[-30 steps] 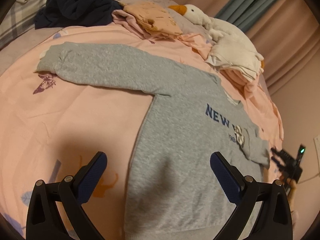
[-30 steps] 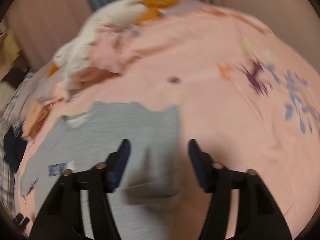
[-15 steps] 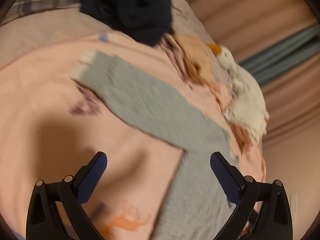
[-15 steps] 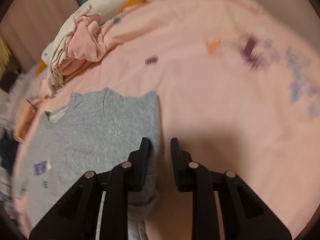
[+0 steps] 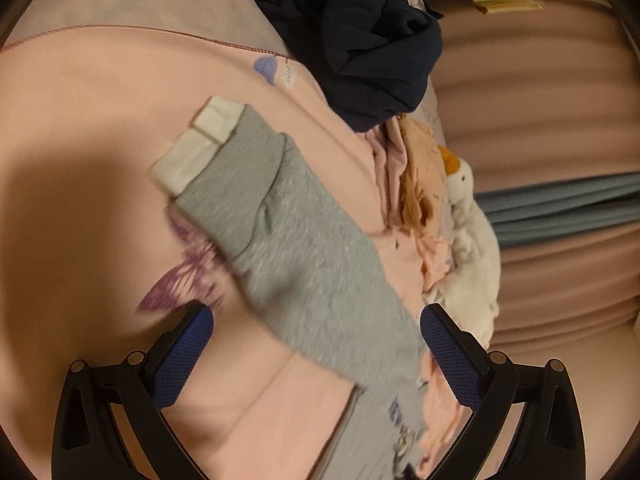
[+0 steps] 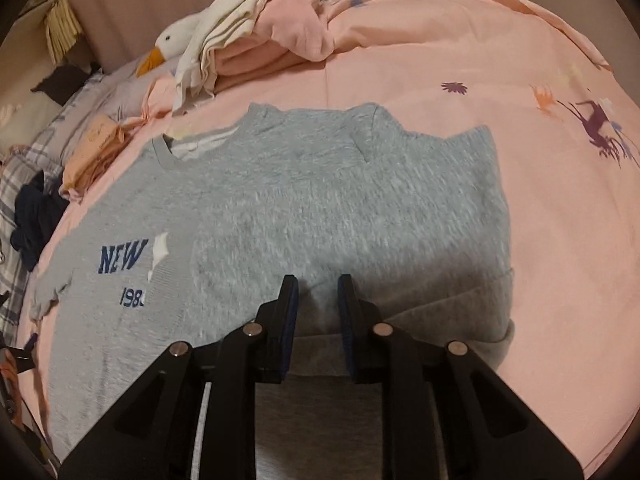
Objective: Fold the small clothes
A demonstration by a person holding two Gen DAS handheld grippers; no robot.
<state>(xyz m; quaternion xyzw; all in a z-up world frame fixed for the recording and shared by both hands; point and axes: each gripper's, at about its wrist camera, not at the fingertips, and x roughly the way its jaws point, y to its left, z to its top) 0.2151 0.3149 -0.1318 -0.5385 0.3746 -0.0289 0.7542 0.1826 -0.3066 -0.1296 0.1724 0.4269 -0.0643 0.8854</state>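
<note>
Grey fleece covers most of the right wrist view: a small grey sweatshirt (image 6: 304, 208) with navy "NEW" lettering lies spread on a pink printed bedsheet (image 6: 500, 60), its right side already turned over the body so that a doubled edge runs along the right. The right gripper (image 6: 318, 300) points steeply down at the lower part of that folded side. Its jaws are closing and stand only a narrow slot apart, with a ridge of grey fabric rising between the blue pads; the pads appear to pinch the cloth, though the contact itself is partly hidden by the black fingers.

The left wrist view, blurred, shows the sweatshirt's other long grey sleeve (image 5: 296, 248) stretched out across the sheet, ending in a white ribbed cuff (image 5: 200, 152) at upper left. The left gripper (image 5: 316, 332) hovers over the sleeve with its jaws spread wide and nothing gripped; the sleeve passes between the two blue pads without touching either.

Beyond the sleeve lie a crumpled navy garment (image 5: 360, 40), a heap of pink and peach clothes (image 5: 412, 184) and a white plush goose (image 5: 472, 248) with an orange beak.
</note>
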